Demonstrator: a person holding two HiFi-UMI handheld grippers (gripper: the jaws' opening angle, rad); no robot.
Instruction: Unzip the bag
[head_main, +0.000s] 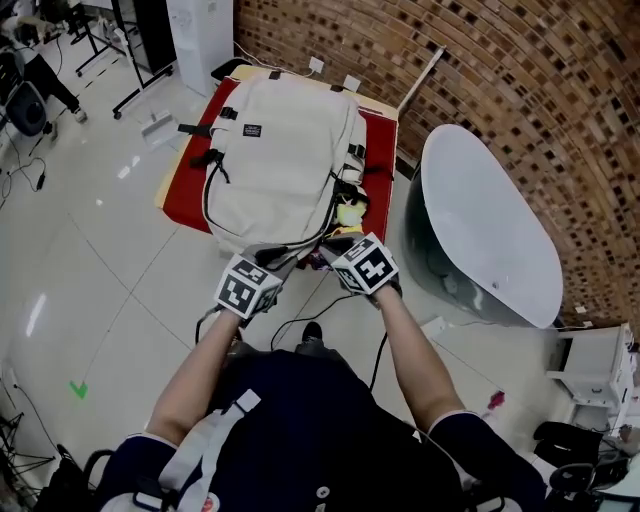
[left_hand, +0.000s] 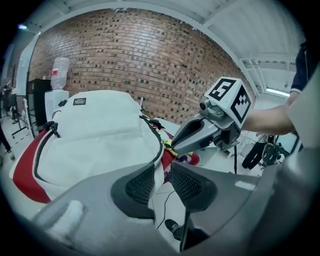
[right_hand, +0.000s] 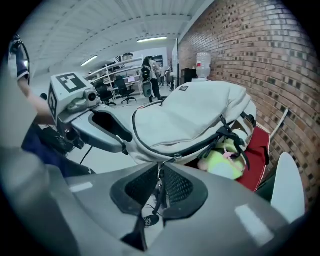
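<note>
Left gripper (left_hand: 162, 183) jaws pinch the bag (left_hand: 95, 135) edge. Right gripper (right_hand: 160, 186) jaws clamped on the zipper pull (right_hand: 158, 175); the zipper is partly open.

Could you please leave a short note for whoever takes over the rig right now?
Left gripper: jaws nearly together, pinching the near edge of the white backpack to steady it.
Right gripper: jaws shut on the zipper pull, at the bag's near end.
The backpack lies flat on the red mat.
Done: the zip is open along the bag's right side, and a yellow-green item shows in the gap.
Left: the zip seems closed round the near end and left side. Probably keep drawing the pull that way, with the left gripper holding the fabric.
</note>
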